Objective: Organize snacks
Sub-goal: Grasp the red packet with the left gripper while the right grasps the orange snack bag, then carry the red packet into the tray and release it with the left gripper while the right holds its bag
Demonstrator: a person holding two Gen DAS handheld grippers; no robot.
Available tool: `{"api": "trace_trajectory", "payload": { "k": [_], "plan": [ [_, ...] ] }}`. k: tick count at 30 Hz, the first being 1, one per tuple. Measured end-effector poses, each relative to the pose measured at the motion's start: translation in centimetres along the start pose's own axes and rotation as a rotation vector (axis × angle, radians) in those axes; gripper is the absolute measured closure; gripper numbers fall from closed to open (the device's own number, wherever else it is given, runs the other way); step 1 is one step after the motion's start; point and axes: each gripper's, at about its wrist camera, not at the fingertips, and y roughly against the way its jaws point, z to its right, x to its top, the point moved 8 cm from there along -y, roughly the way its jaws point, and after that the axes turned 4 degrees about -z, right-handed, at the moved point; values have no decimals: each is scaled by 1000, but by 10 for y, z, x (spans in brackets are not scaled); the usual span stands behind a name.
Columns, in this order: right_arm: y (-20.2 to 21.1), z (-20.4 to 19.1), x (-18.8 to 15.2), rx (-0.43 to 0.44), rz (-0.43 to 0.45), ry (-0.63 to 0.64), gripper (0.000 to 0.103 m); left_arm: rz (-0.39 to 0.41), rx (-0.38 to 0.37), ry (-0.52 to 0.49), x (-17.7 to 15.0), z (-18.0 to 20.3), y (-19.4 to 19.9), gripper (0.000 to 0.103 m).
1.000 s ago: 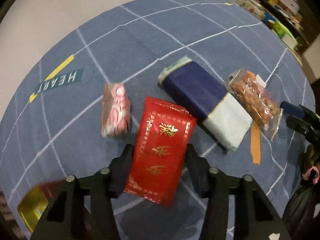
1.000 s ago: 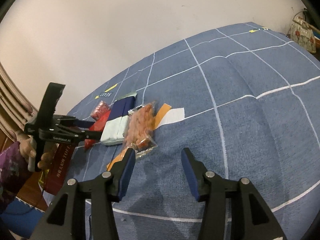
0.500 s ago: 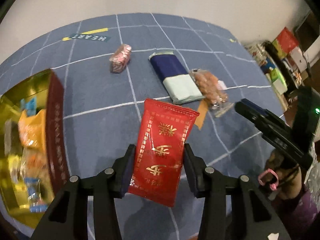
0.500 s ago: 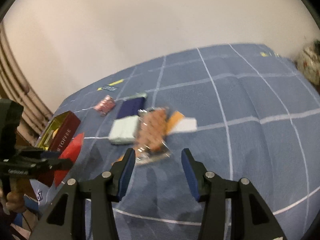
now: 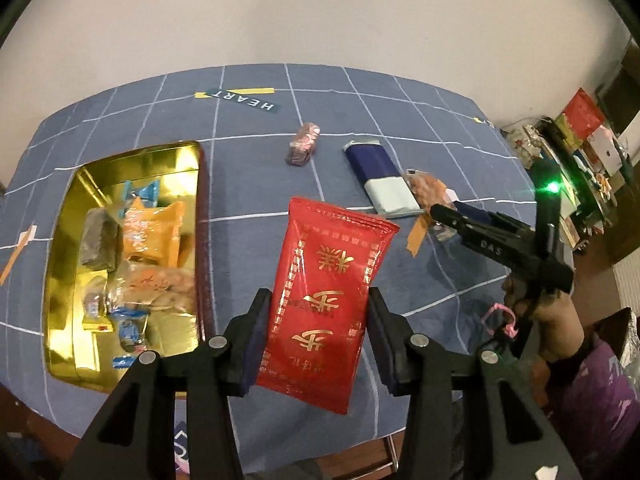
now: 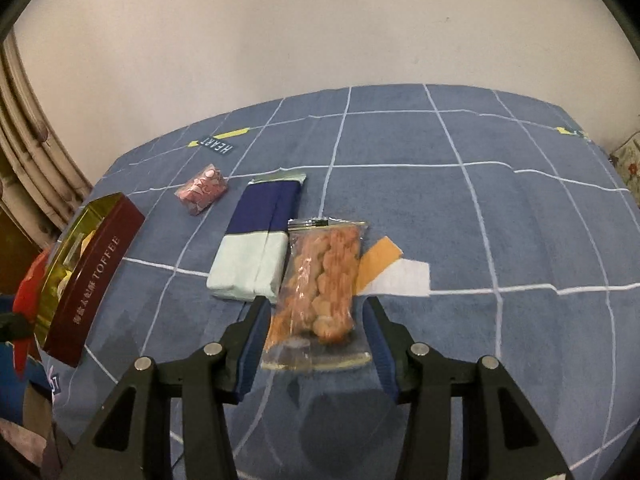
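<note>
My left gripper [image 5: 318,308] is shut on a red packet with gold characters [image 5: 332,272], held in the air above the blue cloth, to the right of an open gold tin [image 5: 64,240]. The tin holds several wrapped snacks. My right gripper [image 6: 315,308] is open, its fingers standing either side of a clear bag of orange snacks [image 6: 324,276] that lies on the cloth; the pads do not press it. A navy and pale packet [image 6: 260,240] lies to the left of that bag. Further back sits a small pink packet [image 6: 202,192].
The tin's dark red side reads TOFFEE [image 6: 92,276] at the left table edge. Orange and white tape patches [image 6: 392,276] lie right of the bag. A HEART label [image 5: 244,98] marks the far cloth. Shelves with boxes [image 5: 584,120] stand far right.
The left gripper has lifted the red packet off the cloth and carried it left, bringing the gold tin into view. The right gripper has moved over the bag of orange snacks.
</note>
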Motion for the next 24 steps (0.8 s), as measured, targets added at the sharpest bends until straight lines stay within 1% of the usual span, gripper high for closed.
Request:
{"api": "trace_trajectory", "payload": {
  "k": [5, 8, 9, 12, 15, 16, 21, 24],
  "plan": [
    [-15, -2, 6, -32, -38, 30, 54, -2, 1, 0, -2, 1, 1, 60],
    [-21, -3, 10, -63, -34, 60, 55, 6, -2, -2, -2, 3, 4, 60],
    [-21, -2, 10, -69, -37, 59, 65, 12, 0, -2, -1, 3, 6, 60],
    [-18, 4, 9, -82, -41, 48, 65, 28, -1, 6, 0, 1, 12, 60],
    [-5, 18, 1, -104, -8, 5, 65, 53, 3, 30, -1, -7, 22, 60],
    [2, 27, -5, -122, 11, -25, 65, 60, 4, 39, -2, -10, 25, 60],
    [19, 60, -22, -213, 51, -100, 65, 81, 25, 95, -9, -34, 42, 60],
    [22, 67, -27, -226, 67, -122, 65, 93, 49, 129, -13, -53, 53, 60]
  ]
}}
